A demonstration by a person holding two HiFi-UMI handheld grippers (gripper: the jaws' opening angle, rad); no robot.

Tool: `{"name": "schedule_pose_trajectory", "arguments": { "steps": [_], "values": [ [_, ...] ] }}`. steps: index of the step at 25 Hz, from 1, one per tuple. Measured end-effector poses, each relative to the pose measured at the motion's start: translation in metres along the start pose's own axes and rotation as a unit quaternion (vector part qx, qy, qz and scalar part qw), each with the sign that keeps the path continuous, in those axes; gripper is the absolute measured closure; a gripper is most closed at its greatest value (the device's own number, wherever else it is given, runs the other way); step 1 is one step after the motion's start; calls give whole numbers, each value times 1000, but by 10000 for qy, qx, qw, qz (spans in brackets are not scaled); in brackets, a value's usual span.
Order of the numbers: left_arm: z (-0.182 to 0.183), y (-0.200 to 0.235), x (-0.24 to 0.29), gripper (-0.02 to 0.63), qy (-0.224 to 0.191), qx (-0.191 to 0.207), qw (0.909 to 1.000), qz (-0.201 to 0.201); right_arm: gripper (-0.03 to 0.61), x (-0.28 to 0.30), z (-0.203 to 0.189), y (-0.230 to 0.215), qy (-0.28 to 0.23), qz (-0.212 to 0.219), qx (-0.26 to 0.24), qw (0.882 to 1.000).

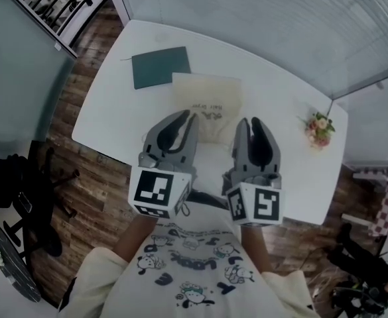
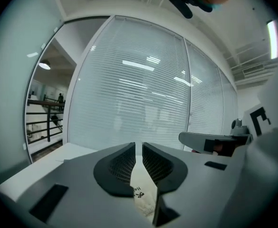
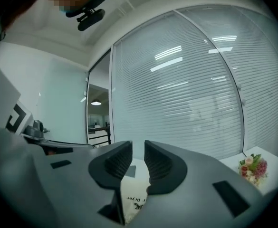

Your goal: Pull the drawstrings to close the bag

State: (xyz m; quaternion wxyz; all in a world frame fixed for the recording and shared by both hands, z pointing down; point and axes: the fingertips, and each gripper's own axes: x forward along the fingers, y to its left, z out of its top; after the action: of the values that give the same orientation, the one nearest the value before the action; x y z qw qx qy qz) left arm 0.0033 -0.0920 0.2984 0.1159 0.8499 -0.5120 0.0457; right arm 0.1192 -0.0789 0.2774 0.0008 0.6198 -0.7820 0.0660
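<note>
Left gripper (image 1: 187, 116) and right gripper (image 1: 248, 121) are side by side, raised above the tabletop (image 1: 114, 114). Jaws on both are slightly apart with nothing pinched. The cream bag (image 1: 210, 101) lies flat on the tabletop beyond them, next to a dark green folder (image 1: 160, 66).

Head cam: above the desk (image 1: 107, 111), looks steeply down, with the left gripper (image 1: 188, 115) and right gripper (image 1: 249, 120) close under it. Gripper cams: each sits right behind its own jaws and faces about level across the desk at the blinds (image 2: 139, 89). Shared: all three catch the bag (image 1: 207, 105), low through each jaw gap. Head and right views share the flowers (image 3: 253, 167) at the desk's right edge. Each gripper cam catches the other gripper at its side.
</note>
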Motion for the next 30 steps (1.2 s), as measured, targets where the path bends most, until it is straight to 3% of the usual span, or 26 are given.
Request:
{"name": "schedule_pose_trajectory", "arguments": {
  "steps": [9,30],
  "values": [
    [28,-7,-7,534,-482,359,9976,332,489,-13,20,2,-275,-142,-235,9992],
    [21,-15,-7,534,-324,432,9977,400,514,-14,7,-6,-135,-252,-241,9993]
  ]
}}
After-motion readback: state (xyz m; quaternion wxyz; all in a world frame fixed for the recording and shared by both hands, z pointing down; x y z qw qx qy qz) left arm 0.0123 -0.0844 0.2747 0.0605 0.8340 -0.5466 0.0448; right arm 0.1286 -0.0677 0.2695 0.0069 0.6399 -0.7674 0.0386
